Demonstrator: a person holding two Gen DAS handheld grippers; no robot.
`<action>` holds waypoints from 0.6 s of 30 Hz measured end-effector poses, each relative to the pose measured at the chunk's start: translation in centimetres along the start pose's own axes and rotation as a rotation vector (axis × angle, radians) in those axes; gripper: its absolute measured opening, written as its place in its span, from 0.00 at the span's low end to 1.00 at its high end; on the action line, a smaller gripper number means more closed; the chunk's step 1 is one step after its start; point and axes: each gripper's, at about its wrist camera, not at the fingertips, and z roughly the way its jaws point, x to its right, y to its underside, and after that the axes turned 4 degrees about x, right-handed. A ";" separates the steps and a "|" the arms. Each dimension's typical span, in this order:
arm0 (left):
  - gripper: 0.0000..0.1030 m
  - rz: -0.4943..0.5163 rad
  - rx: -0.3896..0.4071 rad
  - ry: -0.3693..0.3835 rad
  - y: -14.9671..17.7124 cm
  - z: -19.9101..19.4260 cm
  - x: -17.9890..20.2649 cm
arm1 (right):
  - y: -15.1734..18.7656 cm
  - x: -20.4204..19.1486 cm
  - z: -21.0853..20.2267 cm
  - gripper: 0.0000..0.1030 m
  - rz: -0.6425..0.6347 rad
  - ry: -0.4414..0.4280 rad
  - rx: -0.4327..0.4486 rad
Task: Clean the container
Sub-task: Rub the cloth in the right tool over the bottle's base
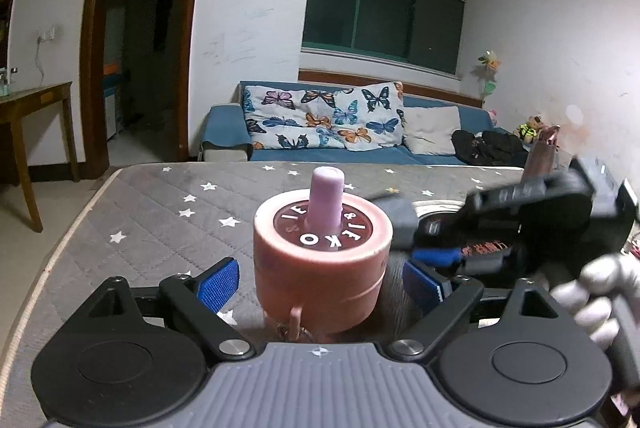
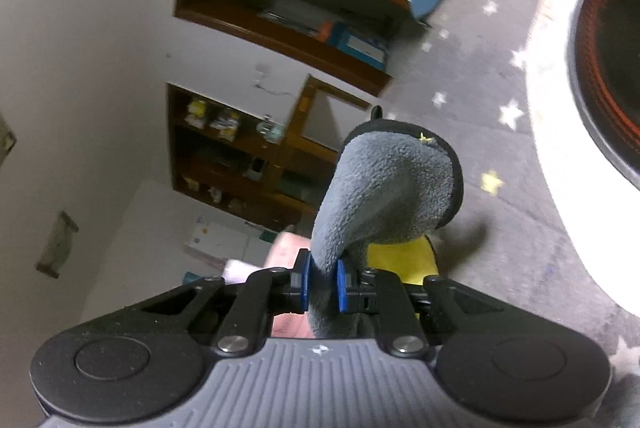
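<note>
A pink cylindrical container (image 1: pixel 322 264) with a dark red lettered lid and a lilac spout stands on the grey star-patterned mat (image 1: pixel 160 204). My left gripper (image 1: pixel 320 286) is open, its blue pads (image 1: pixel 218 286) on either side of the container without touching it. My right gripper (image 2: pixel 323 286) is shut on a grey cloth (image 2: pixel 384 188) with a yellow underside. It shows blurred in the left wrist view (image 1: pixel 500 228), just right of the container. The pink container is partly visible behind the cloth in the right wrist view (image 2: pixel 286 248).
A round dark dish with a red rim (image 2: pixel 612 68) lies on a white surface on the mat to the right. A blue sofa with butterfly cushions (image 1: pixel 324 120) stands behind the mat. A wooden table (image 1: pixel 36 108) stands at the left, beside a doorway.
</note>
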 end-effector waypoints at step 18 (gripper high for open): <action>0.80 0.013 0.045 -0.078 0.0 1.3 1.3 | -3.0 -1.6 2.1 0.13 0.062 -0.157 -0.029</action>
